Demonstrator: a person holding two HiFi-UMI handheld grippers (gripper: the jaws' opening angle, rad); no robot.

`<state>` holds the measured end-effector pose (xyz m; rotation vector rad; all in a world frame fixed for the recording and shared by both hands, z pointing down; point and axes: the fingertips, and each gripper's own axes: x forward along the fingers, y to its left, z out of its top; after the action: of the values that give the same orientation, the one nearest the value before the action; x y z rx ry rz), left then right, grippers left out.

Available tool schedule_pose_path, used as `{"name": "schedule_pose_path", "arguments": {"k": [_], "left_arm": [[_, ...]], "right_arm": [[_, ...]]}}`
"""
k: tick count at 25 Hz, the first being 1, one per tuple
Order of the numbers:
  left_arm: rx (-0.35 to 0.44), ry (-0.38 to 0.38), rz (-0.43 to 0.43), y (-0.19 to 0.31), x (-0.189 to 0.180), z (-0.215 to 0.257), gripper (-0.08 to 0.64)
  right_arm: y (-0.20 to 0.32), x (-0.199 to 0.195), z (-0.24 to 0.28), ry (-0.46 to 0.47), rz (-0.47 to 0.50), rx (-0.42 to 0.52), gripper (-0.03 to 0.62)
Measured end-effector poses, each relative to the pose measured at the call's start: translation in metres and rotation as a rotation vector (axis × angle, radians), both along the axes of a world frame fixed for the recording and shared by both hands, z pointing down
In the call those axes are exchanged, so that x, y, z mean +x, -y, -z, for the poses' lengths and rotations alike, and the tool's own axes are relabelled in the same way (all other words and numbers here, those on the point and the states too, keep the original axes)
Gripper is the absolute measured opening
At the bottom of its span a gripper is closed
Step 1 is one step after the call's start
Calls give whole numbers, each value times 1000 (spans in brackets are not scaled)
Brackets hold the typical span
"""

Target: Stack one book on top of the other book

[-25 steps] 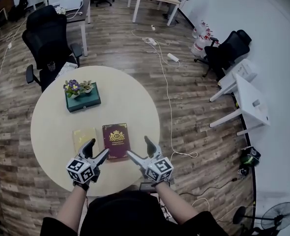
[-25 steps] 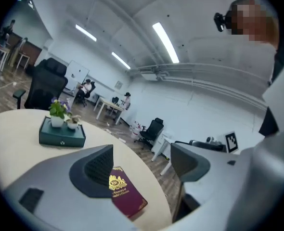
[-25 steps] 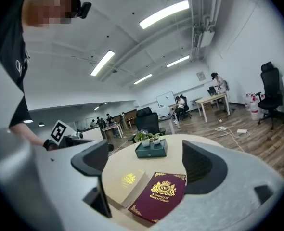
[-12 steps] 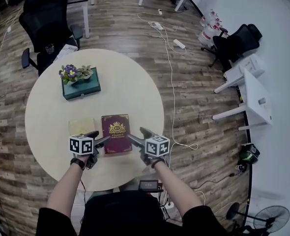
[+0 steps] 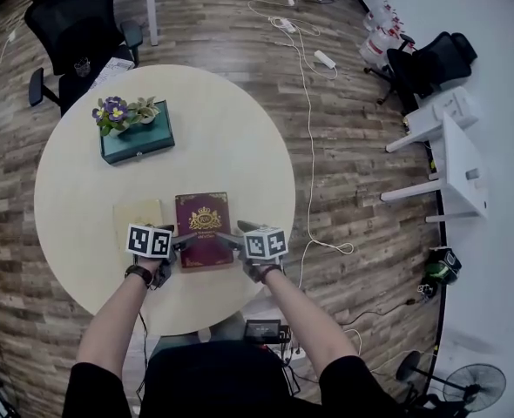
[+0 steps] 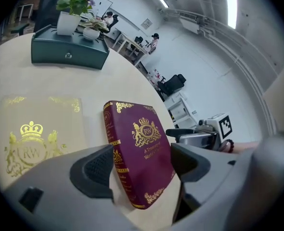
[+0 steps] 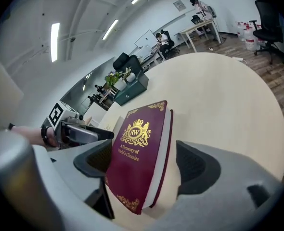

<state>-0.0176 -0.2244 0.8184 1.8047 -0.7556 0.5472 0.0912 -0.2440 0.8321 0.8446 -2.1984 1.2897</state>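
Observation:
A maroon book (image 5: 203, 230) with gold print lies flat on the round table (image 5: 240, 146). A beige book (image 5: 138, 220) lies flat just left of it. My left gripper (image 5: 182, 242) is at the maroon book's near left corner and my right gripper (image 5: 228, 239) at its near right corner. In the left gripper view the maroon book (image 6: 139, 148) sits between the wide jaws of the left gripper (image 6: 141, 170), pads clear of it. In the right gripper view the right gripper (image 7: 147, 170) straddles the same book (image 7: 137, 162); its jaws are closing a little and do not press on the book.
A teal box (image 5: 137, 138) with small flower pots on top stands at the table's far left. A black office chair (image 5: 74, 16) is beyond the table. Cables (image 5: 307, 103) run over the wood floor, and white desks (image 5: 453, 155) stand to the right.
Both grippers have sunk from above the table's near edge down to the maroon book's near corners, tilting further downward. The books have not moved.

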Motion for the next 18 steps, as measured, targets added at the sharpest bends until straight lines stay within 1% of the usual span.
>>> {"name": "schedule_pose_path", "arguments": {"k": [3,7,10,13,16,18], "left_arm": [[-23,41,-31,0,1,-8,345],[-96,108,-55,1,-2,-17,344],[-133,156,-84,-2,0,-22,342],[-160,177,-99,-4,5,-27,321],[-174,188,-94,-3,6,-31,311],[-185,192,-99,-3,7,-31,299]], "right_arm": [[0,1,-10,-5,10,-29,412],[1,3,-17,-9,24,-57,390],[-2,3,-20,-12,39,-79,374],[-5,0,-22,-8,60,-95,354],[-8,-4,-24,-3,89,-108,334],[-11,-6,-24,2,104,-117,299]]}}
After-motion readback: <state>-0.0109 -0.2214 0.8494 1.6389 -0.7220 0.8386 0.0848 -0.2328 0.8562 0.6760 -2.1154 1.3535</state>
